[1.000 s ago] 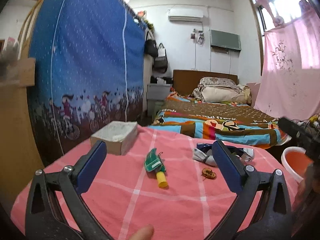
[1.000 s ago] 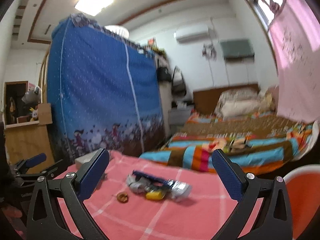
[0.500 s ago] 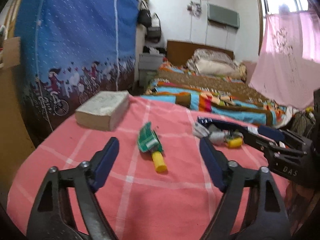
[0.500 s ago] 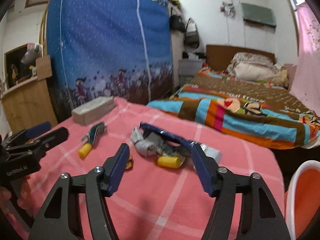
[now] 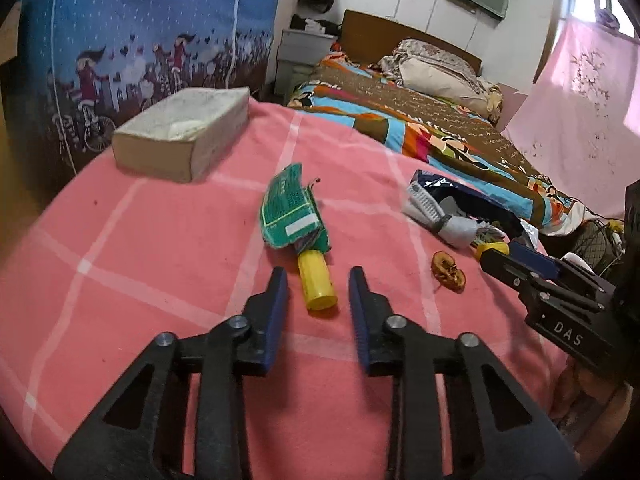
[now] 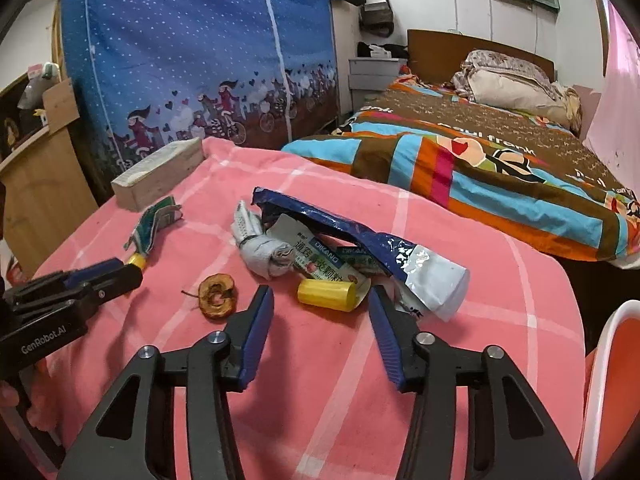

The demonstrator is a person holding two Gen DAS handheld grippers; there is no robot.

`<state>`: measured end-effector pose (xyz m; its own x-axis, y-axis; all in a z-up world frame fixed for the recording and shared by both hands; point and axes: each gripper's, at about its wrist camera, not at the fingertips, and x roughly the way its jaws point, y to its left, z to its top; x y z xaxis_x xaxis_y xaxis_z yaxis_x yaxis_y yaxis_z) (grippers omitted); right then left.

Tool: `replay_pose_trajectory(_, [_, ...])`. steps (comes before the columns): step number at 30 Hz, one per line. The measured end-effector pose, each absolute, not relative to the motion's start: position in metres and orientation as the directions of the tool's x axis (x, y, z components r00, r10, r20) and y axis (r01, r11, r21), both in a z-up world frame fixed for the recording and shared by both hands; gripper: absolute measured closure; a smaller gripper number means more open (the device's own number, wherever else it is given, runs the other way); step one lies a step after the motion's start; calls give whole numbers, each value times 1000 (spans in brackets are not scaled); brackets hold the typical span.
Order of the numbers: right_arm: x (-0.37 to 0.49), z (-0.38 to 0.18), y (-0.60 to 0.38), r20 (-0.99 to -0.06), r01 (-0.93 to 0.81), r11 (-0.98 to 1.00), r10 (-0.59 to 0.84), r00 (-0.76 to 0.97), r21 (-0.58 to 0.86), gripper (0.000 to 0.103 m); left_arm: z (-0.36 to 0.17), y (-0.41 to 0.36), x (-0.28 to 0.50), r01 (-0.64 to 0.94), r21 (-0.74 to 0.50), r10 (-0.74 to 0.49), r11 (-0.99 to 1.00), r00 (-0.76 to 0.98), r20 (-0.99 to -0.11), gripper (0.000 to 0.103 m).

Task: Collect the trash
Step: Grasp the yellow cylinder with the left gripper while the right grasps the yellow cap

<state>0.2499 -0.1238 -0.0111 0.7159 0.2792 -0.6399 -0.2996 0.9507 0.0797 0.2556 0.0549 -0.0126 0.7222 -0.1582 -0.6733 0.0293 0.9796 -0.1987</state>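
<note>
Left gripper (image 5: 318,276): fingers (image 5: 276,300) parted with a narrow gap, nothing between them, angled down and forward. Right gripper (image 6: 321,294): fingers (image 6: 256,320) spread a bit wider, also empty, same downward tilt. Both grippers are low, side by side.

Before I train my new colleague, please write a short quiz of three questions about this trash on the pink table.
1. True or false: the left gripper already clamps the yellow tube.
2. What lies between the two grippers on the pink cloth? A) dried apple slice B) spoon C) battery
3. The right gripper points at a yellow ____.

Key: 1 false, its fingers flank the tube with gaps; 2 A; 3 cap.
</note>
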Motion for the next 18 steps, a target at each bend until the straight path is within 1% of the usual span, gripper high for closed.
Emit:
replay_pose_trajectory(1, [251, -12, -124, -644, -298, 951, 278, 713, 80, 63, -13, 55, 255, 28, -198, -157, 980, 722, -674, 74])
replay_pose_trajectory(3, [255, -14, -123, -656, -296, 951, 277, 702, 84, 68, -13, 53, 255, 34, -199, -162, 979, 722, -673, 82])
replay_pose_trajectory(5, [256, -15, -124, -660, -299, 950, 283, 696, 91, 74, -12, 53, 254, 34, -200, -163, 979, 722, -673, 82])
replay_pose_trajectory(11, [252, -14, -122, -652, -318, 944, 299, 697, 94, 74, -10, 54, 251, 43, -223, -183, 974, 731, -658, 84])
replay_pose_trajectory(16, [243, -12, -126, -632, -333, 937, 322, 704, 107, 74, -3, 47, 241, 94, -219, -212, 971, 759, -615, 84])
replay_pose_trajectory(18, [236, -9, -127, -608, -349, 931, 340, 717, 108, 74, 0, 44, 237, 111, -209, -217, 972, 773, -597, 84])
